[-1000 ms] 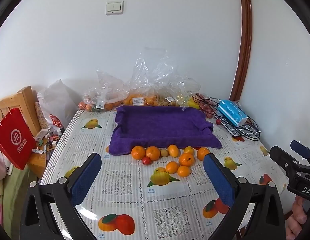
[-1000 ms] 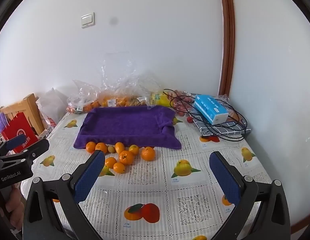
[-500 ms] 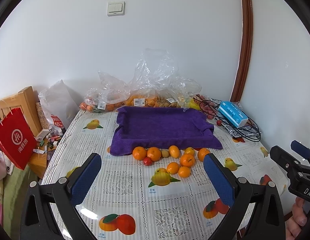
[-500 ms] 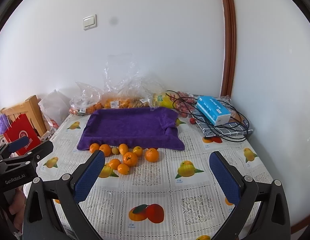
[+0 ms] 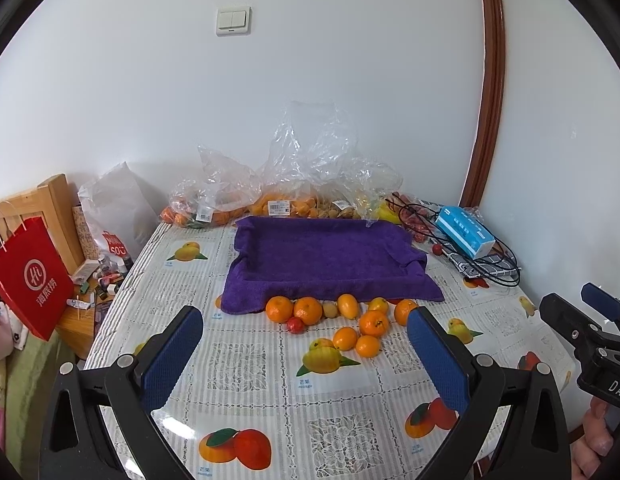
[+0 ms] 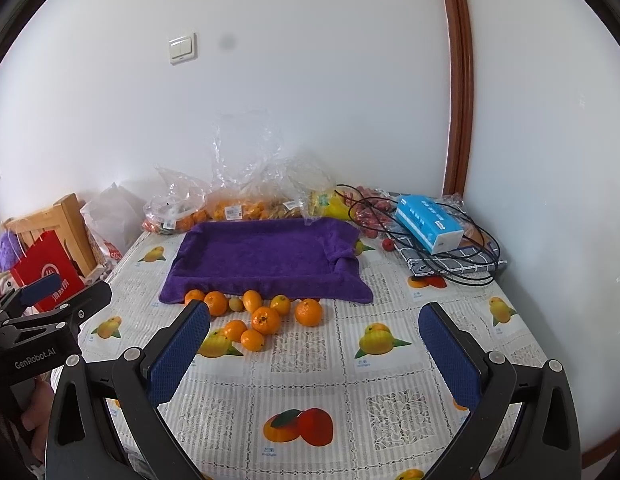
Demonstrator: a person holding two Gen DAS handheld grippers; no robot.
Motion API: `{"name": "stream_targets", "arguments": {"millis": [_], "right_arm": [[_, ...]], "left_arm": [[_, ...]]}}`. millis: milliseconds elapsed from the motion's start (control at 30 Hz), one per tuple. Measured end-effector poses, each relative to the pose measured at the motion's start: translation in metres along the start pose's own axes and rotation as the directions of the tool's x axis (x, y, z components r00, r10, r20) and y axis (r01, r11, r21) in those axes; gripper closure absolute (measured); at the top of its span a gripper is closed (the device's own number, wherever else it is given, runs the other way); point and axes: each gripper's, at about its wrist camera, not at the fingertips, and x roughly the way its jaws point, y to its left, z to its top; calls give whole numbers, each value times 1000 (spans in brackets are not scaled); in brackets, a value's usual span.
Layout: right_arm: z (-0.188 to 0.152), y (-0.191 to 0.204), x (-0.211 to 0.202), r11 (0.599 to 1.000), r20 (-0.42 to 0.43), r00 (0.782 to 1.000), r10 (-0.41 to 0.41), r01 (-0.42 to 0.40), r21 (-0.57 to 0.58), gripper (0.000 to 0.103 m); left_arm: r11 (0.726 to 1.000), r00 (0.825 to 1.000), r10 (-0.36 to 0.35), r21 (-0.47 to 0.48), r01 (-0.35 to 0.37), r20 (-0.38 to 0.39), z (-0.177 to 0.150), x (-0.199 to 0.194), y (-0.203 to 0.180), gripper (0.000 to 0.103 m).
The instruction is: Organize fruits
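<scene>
Grippers both wide open, nothing held: left gripper (image 5: pixel 306 356) and right gripper (image 6: pixel 315 354) hovering above near edge of table (image 5: pixel 349 440), blue pads spread apart, aimed at the far wall. Loose fruit clustered on fruit-print tablecloth (image 6: pixel 310 380) just in front of purple towel tray (image 5: pixel 329 256): oranges (image 5: pixel 294 309) in a row touching the towel's front edge, more oranges nearer the camera (image 5: pixel 373 323), one small red fruit (image 5: pixel 295 325) just in front of the row, one small greenish-brown fruit (image 5: pixel 330 310) between two orange ones. Same cluster in right wrist view at (image 6: pixel 266 319), sitting left of centre between the pads. Tray interior bare purple, no fruit on it. Behind tray against wall: clear plastic bags (image 5: pixel 310 176) with more orange fruit inside, price labels visible. Right of tray: blue tissue box (image 6: pixel 427 222) on checked cloth (image 6: pixel 449 262) with black cable (image 6: pixel 477 264) looped around, small red fruits (image 6: pixel 369 216) beside it, one single red one (image 6: pixel 387 245) on the cloth edge. Left of table: red paper bag (image 5: pixel 30 276) and wooden chair (image 5: pixel 50 200). Light switch (image 5: pixel 233 21) on wall. Right gripper's body visible at right edge of left wrist view (image 5: pixel 589 332), left gripper's body at left edge of right wrist view (image 6: pixel 42 316), person's fingers partly visible under each
</scene>
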Motion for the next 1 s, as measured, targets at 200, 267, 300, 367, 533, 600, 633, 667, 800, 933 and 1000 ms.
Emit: {"name": "stream_targets", "arguments": {"millis": [200, 267, 300, 367, 533, 600, 633, 667, 800, 933, 1000], "right_arm": [[-1, 0, 0, 1000, -2, 1000, 6, -6, 5, 0], [-2, -1, 1, 1000, -8, 1000, 5, -5, 6, 0], [-2, 0, 1, 1000, -8, 1000, 6, -6, 7, 0], [-2, 0, 1, 1000, -6, 1000, 10, -10, 7, 0], [-3, 2, 0, 1000, -2, 1000, 10, -10, 5, 0], [-2, 2, 0, 1000, -1, 1000, 14, -14, 7, 0], [-2, 2, 0, 1000, -1, 1000, 15, -15, 8, 0], [-2, 2, 0, 1000, 0, 1000, 13, -13, 7, 0], [-2, 5, 0, 1000, 0, 1000, 18, -18, 0, 0], [-1, 7, 0, 1000, 1, 1000, 22, -22, 2, 0], [0, 8, 0, 1000, 1, 1000, 25, -25, 3, 0]], "left_arm": [[1000, 1000, 0, -4, 0, 2, 0, -1, 1, 1], [1000, 1000, -1, -11, 1, -2, 0, 0, 2, 1], [1000, 1000, -2, -14, 2, -2, -1, -1, 3, 1], [1000, 1000, -3, -11, 3, -1, -2, -2, 2, 1], [1000, 1000, -8, -9, 8, -1, -2, -3, 1, 1], [1000, 1000, -5, -8, 5, 3, 0, -4, 1, 1], [1000, 1000, -7, -7, 7, 5, 1, -4, 1, 1], [1000, 1000, -6, -7, 6, 6, 2, -4, 1, 1], [1000, 1000, -5, -13, 5, 11, 4, -5, 3, 1], [1000, 1000, -2, -9, 2, 15, 4, -6, 4, 1], [1000, 1000, 1, -11, 0, 18, 4, -6, 5, 1]]}}
